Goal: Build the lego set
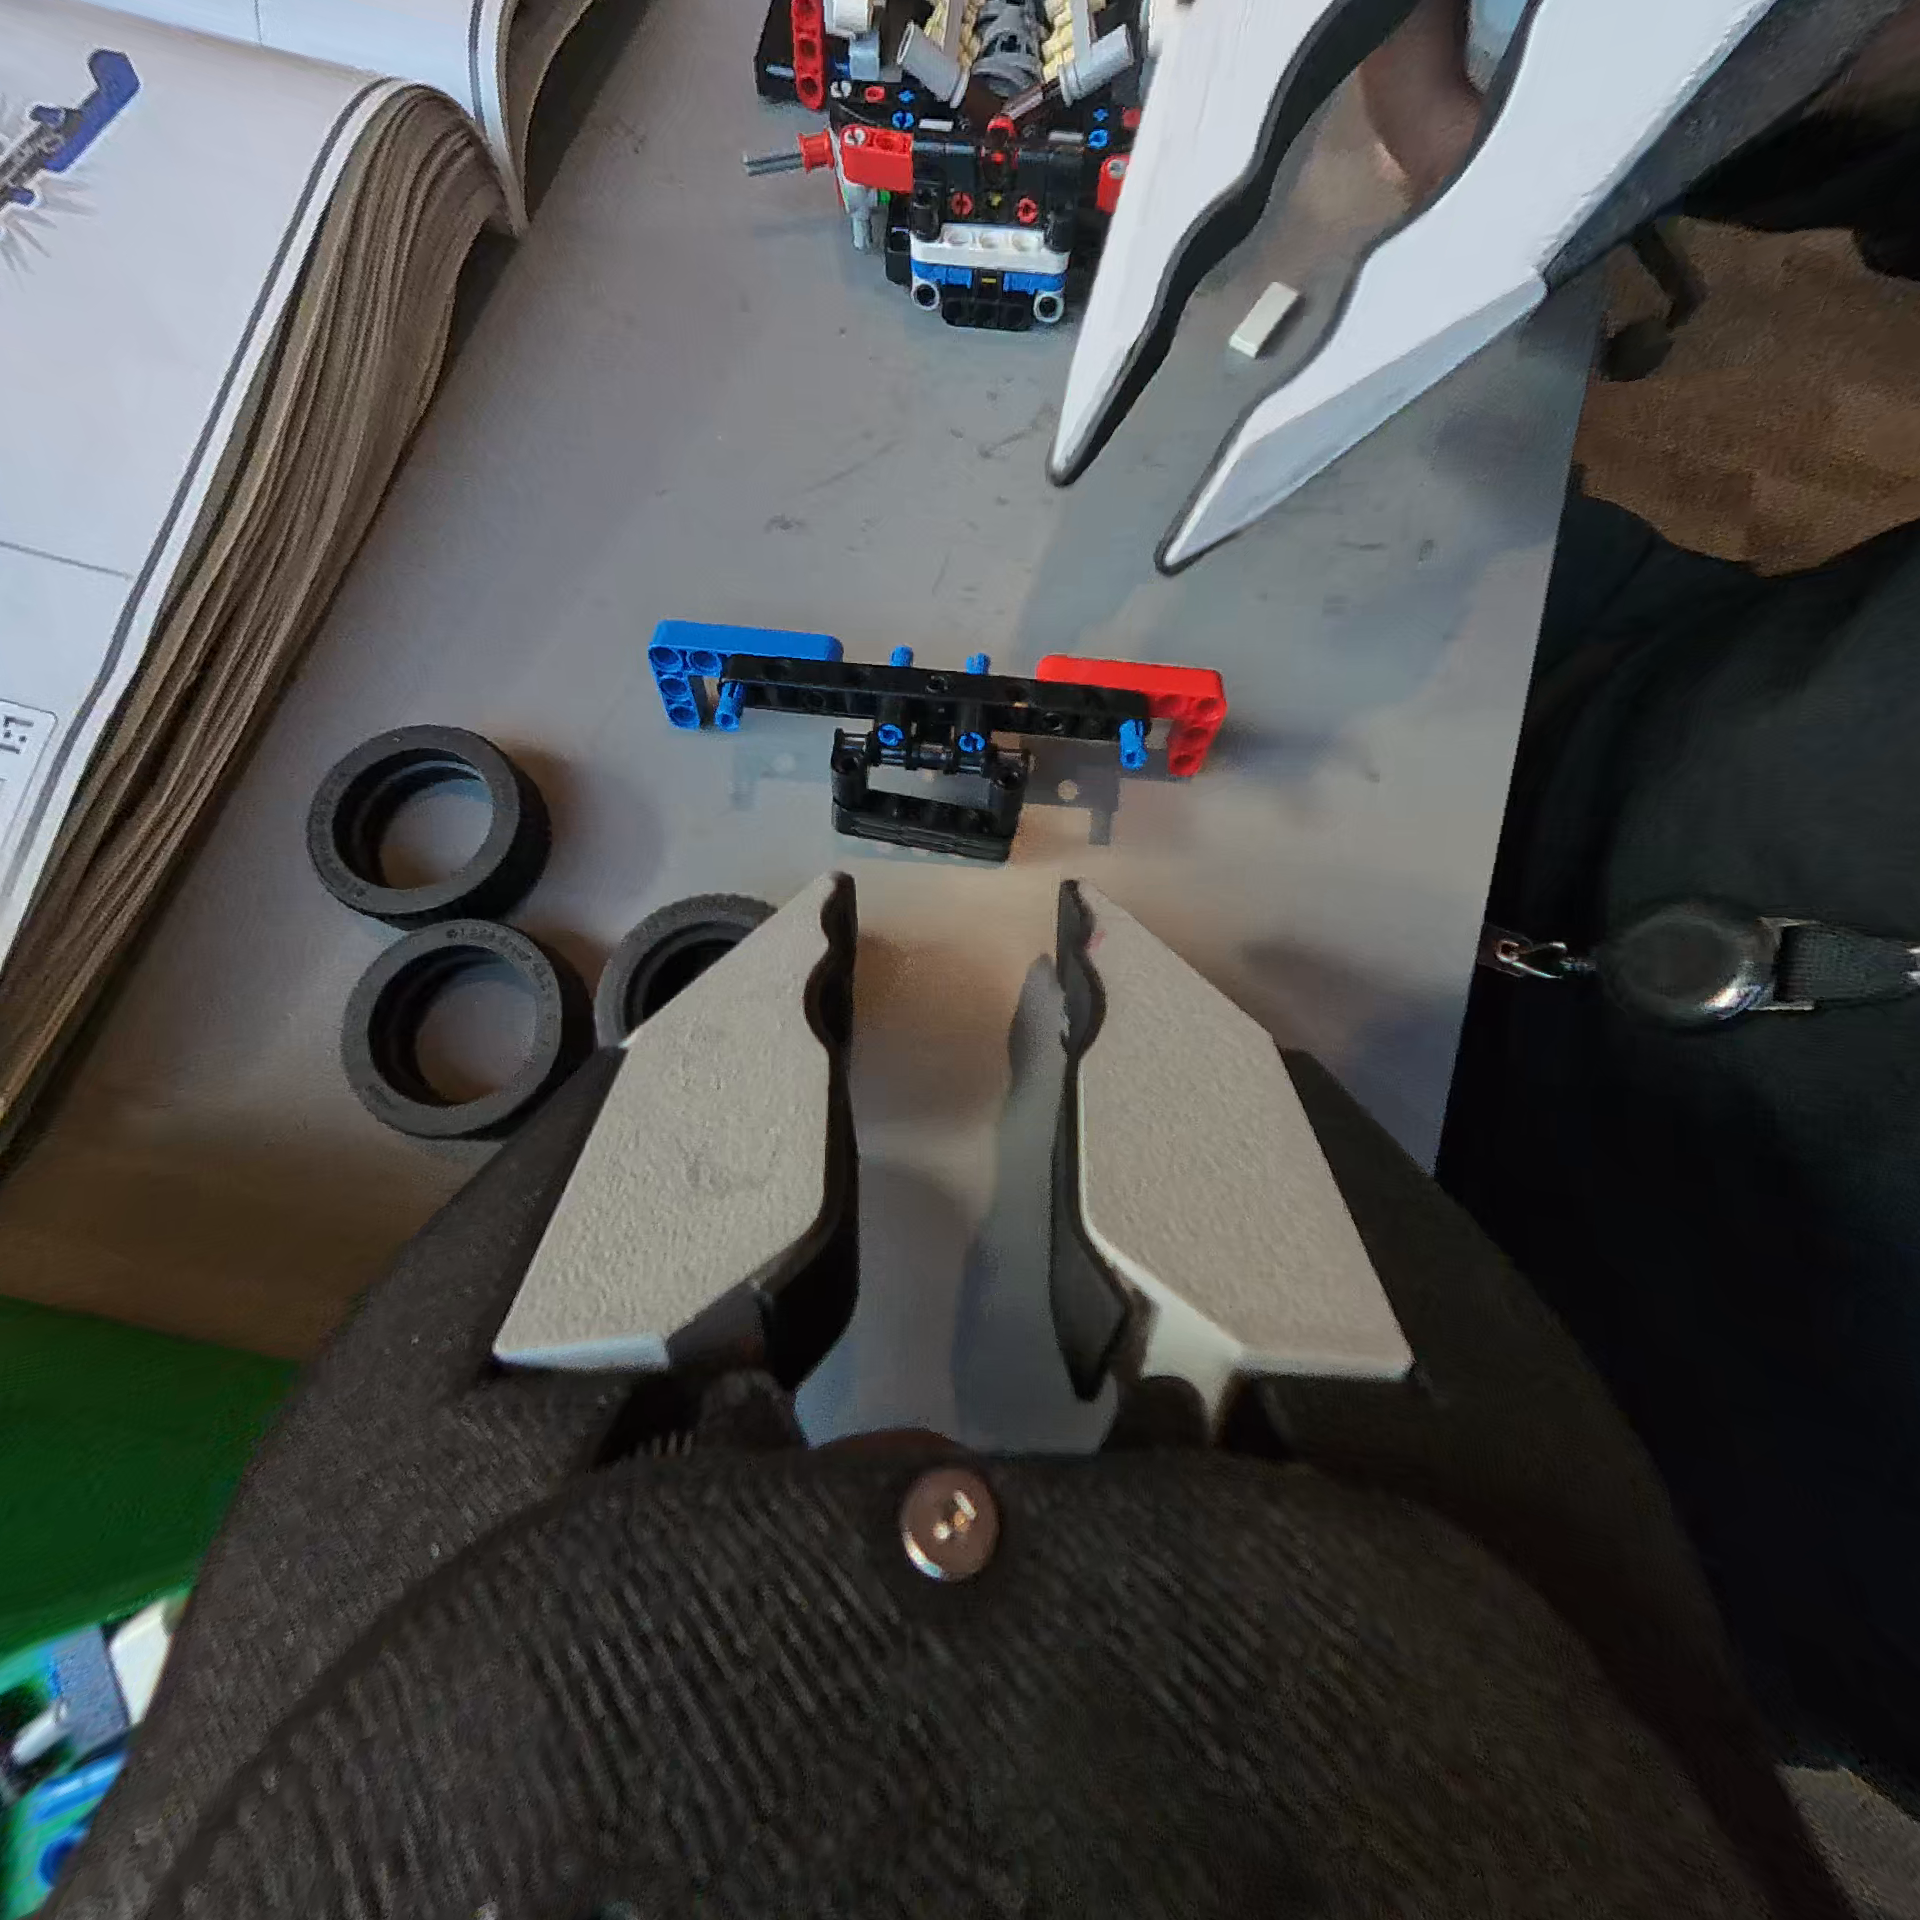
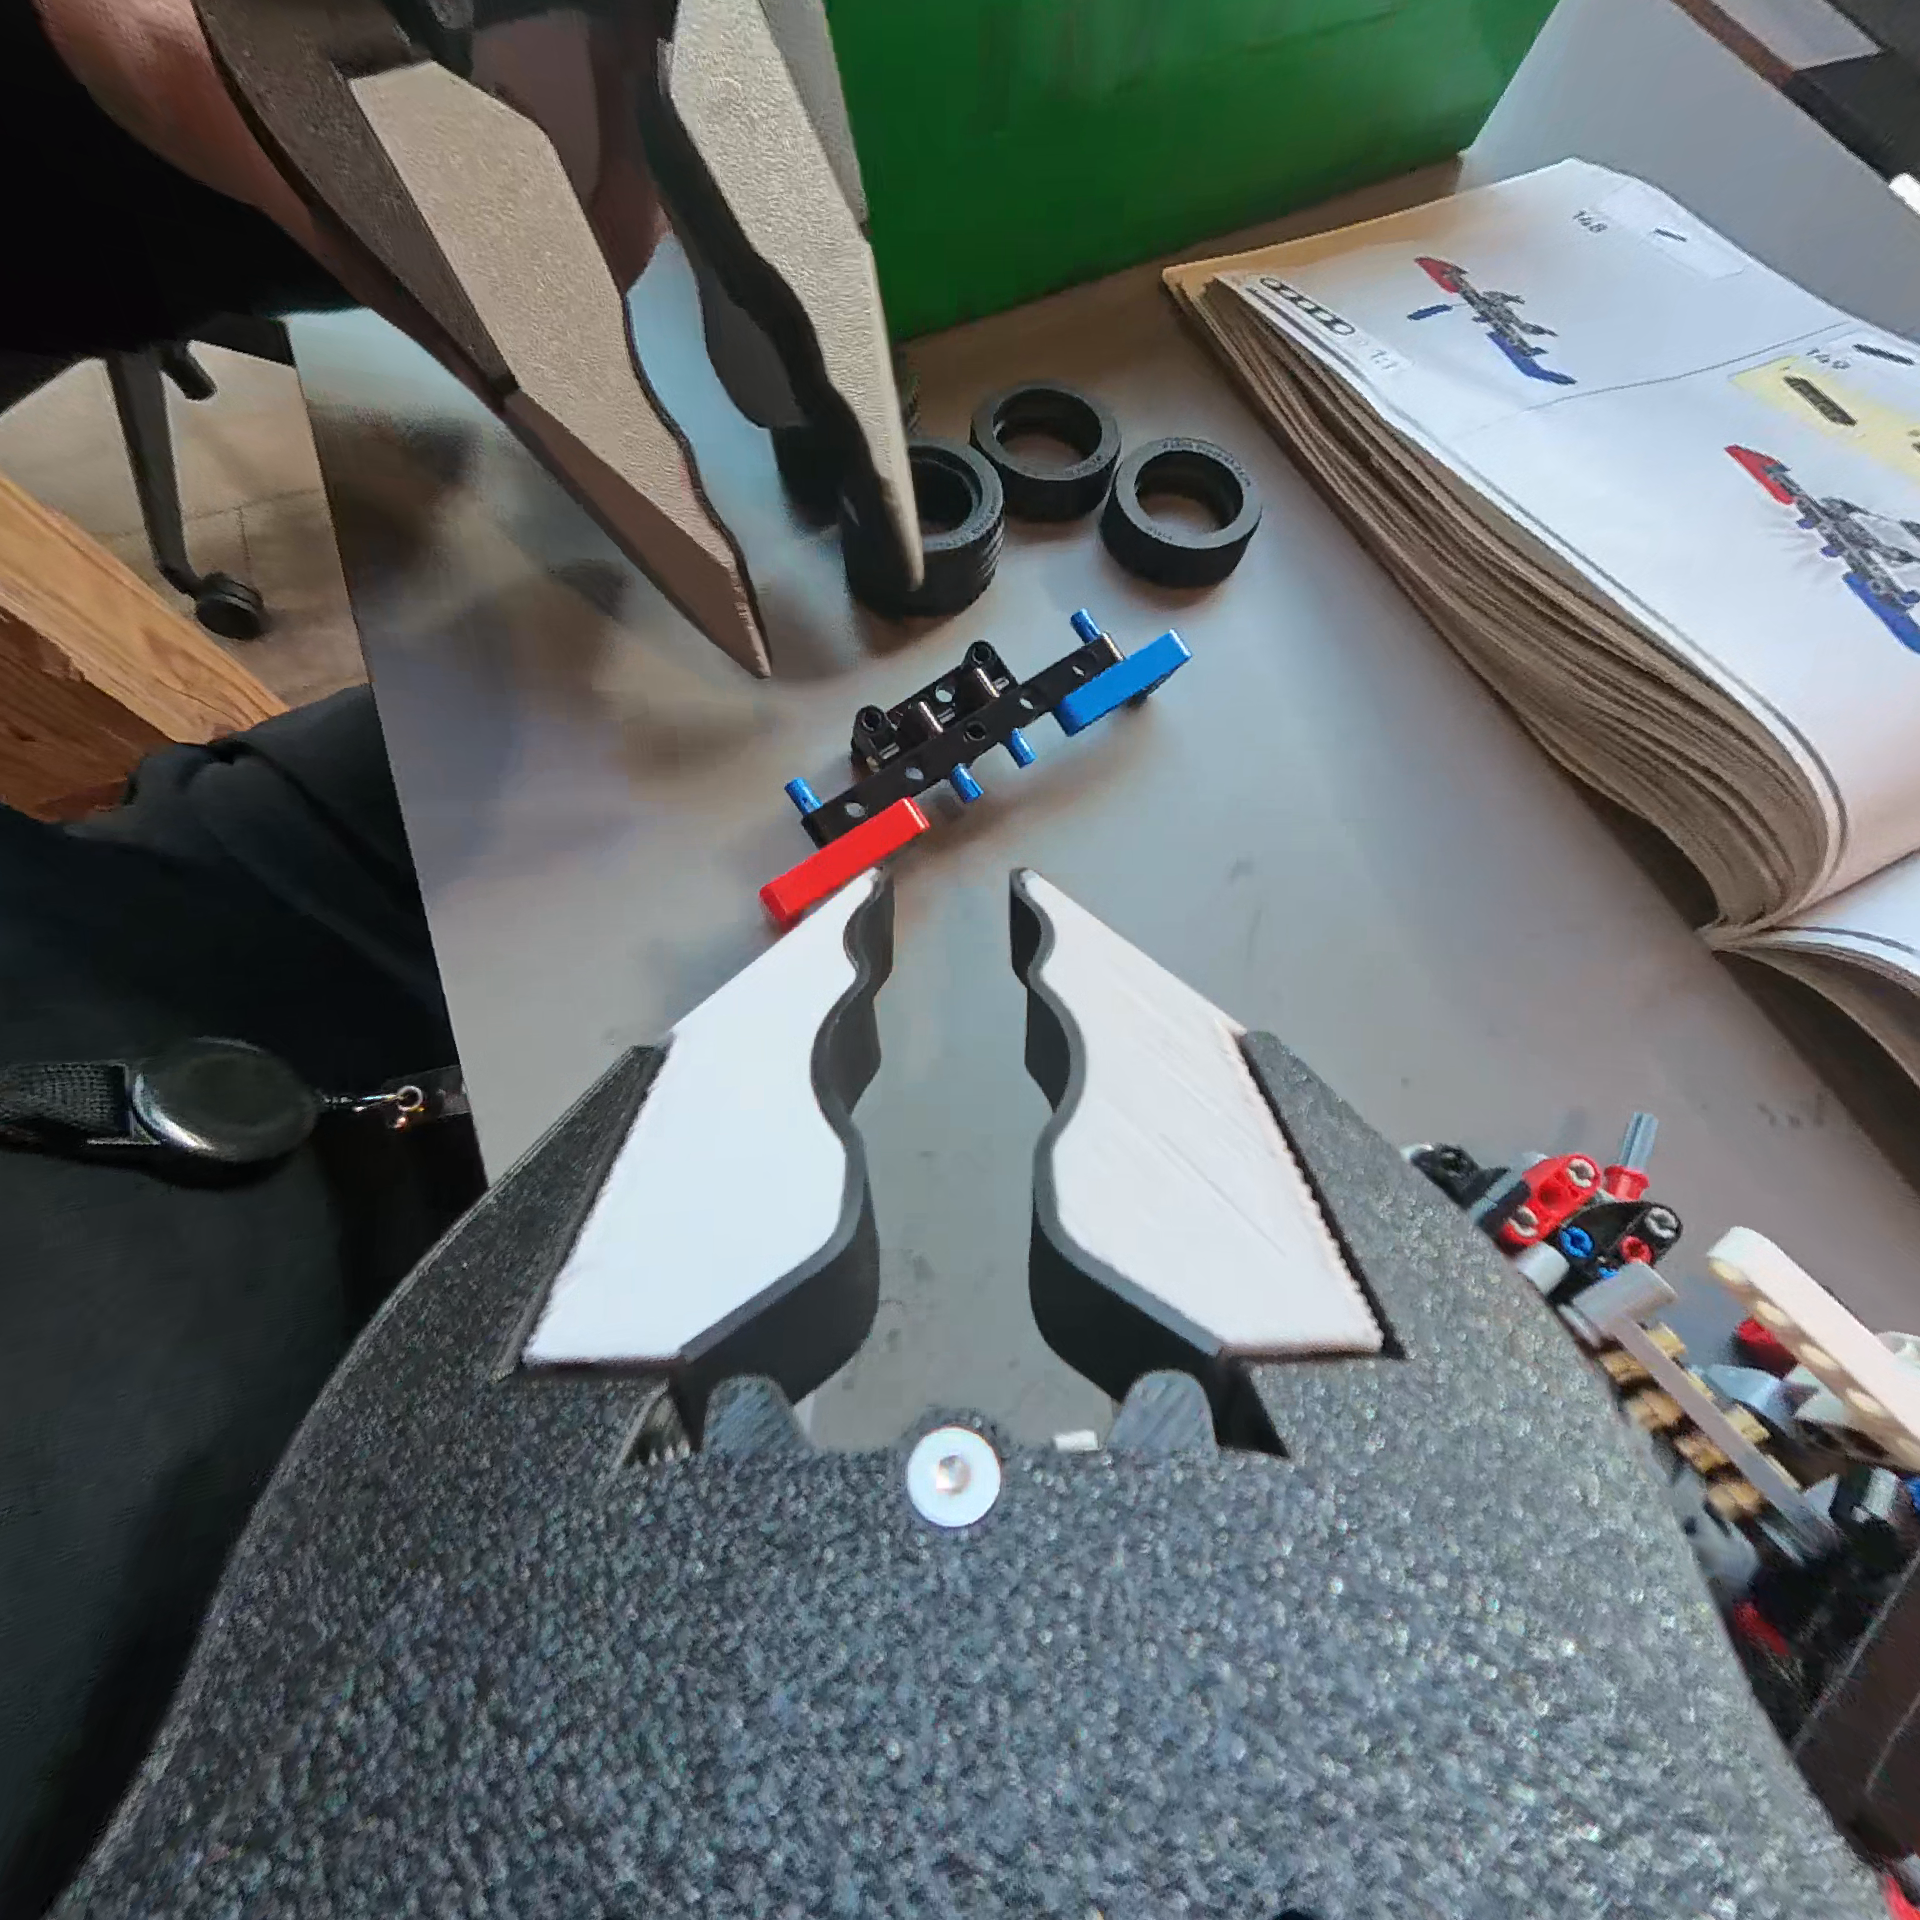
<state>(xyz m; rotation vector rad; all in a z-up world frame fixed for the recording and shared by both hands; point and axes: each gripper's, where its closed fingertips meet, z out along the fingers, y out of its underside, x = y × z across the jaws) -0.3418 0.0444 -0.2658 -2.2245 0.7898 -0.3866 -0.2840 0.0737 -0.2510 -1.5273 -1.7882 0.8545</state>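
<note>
A small lego sub-assembly (image 1: 935,717) lies on the grey table: a black beam with blue pins, a blue L-piece at one end, a red L-piece at the other, and a black frame in front. It also shows in the right wrist view (image 2: 966,748). My left gripper (image 1: 956,894) is open and empty, just short of the black frame. My right gripper (image 2: 948,883) is open and empty, its left fingertip beside the red piece. Each gripper shows in the other's view, the right (image 1: 1117,520) and the left (image 2: 842,623). The larger built model (image 1: 966,156) stands farther off.
Three black tyres (image 1: 426,821) lie left of the sub-assembly. An open instruction booklet (image 1: 156,416) lies at the far left. A small white piece (image 1: 1262,320) lies on the table. A green box (image 2: 1143,135) stands behind. A person's dark clothing with a badge reel (image 2: 208,1101) borders the table edge. One gripper's finger ends stand about 8 cm off the other's.
</note>
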